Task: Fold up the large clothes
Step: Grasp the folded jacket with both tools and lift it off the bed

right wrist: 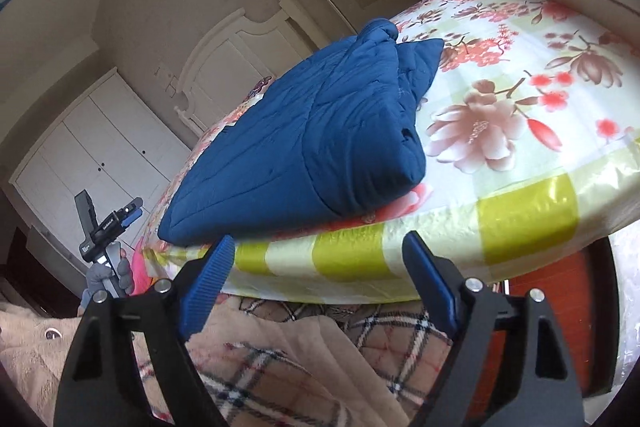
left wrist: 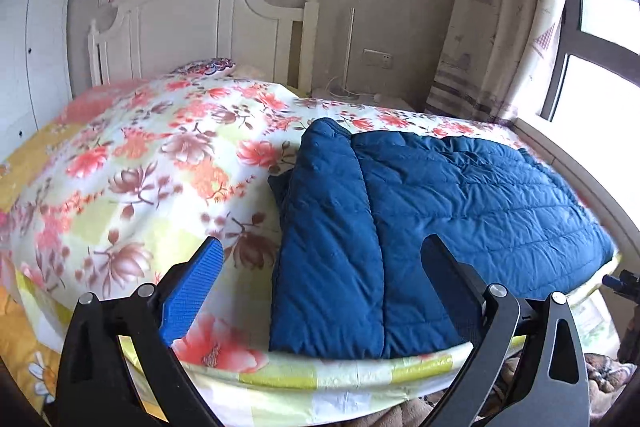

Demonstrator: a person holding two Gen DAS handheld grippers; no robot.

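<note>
A blue quilted jacket (left wrist: 420,211) lies folded into a thick rectangle on the floral bed cover (left wrist: 140,163), close to the bed's near edge. My left gripper (left wrist: 322,259) is open and empty, held above the jacket's near left part, its right finger over the fabric. In the right wrist view the jacket (right wrist: 304,143) lies on the bed cover (right wrist: 520,131), and my right gripper (right wrist: 318,259) is open and empty, below and in front of the bed's edge. The left gripper also shows there at the far left (right wrist: 128,215), held in a gloved hand.
A white headboard (left wrist: 200,23) and a white wardrobe (left wrist: 32,39) stand behind the bed. A curtain (left wrist: 500,11) and window (left wrist: 608,39) are at the right. A beige fleece garment (right wrist: 36,347) and plaid clothing (right wrist: 280,359) lie below the bed's edge.
</note>
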